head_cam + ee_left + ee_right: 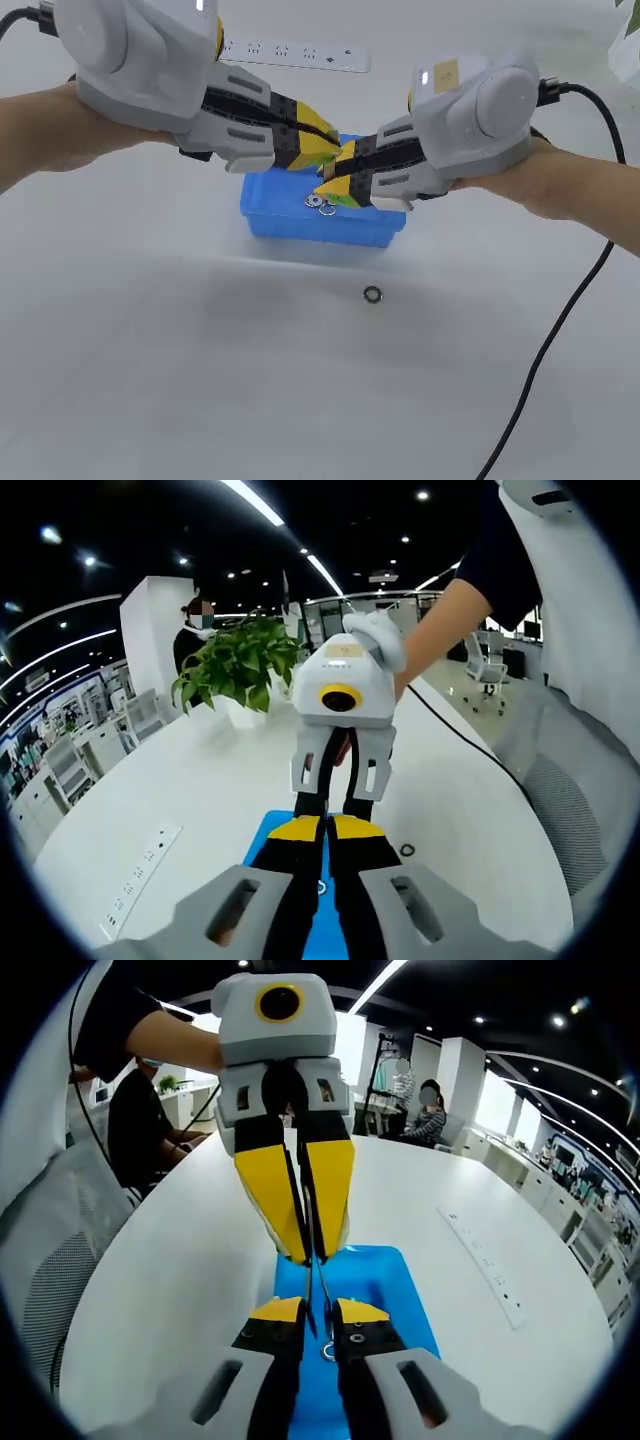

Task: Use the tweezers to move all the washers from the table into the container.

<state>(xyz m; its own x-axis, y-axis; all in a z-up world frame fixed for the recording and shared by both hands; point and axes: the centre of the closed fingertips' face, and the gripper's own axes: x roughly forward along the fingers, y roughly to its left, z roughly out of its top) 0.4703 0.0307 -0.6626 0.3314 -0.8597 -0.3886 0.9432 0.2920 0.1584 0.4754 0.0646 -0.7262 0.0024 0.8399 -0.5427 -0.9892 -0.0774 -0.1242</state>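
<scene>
A blue container (300, 225) sits mid-table with washers (320, 204) inside. One washer (372, 294) lies on the white table in front of it, also seen as the washer (407, 850) in the left gripper view. Both grippers meet tip to tip above the container. My left gripper (335, 148) comes from the left, its yellow jaws shut on the upper end of the thin metal tweezers (311, 1285). My right gripper (318, 1310) is closed around the tweezers lower down. A washer (327, 1351) shows just below the tweezers' tip, over the container floor (380, 1280).
A white power strip (290, 52) lies at the back of the table. A black cable (560, 320) trails from the right gripper toward the front right. A potted plant (235, 665) stands at the far end. Bare tabletop surrounds the container.
</scene>
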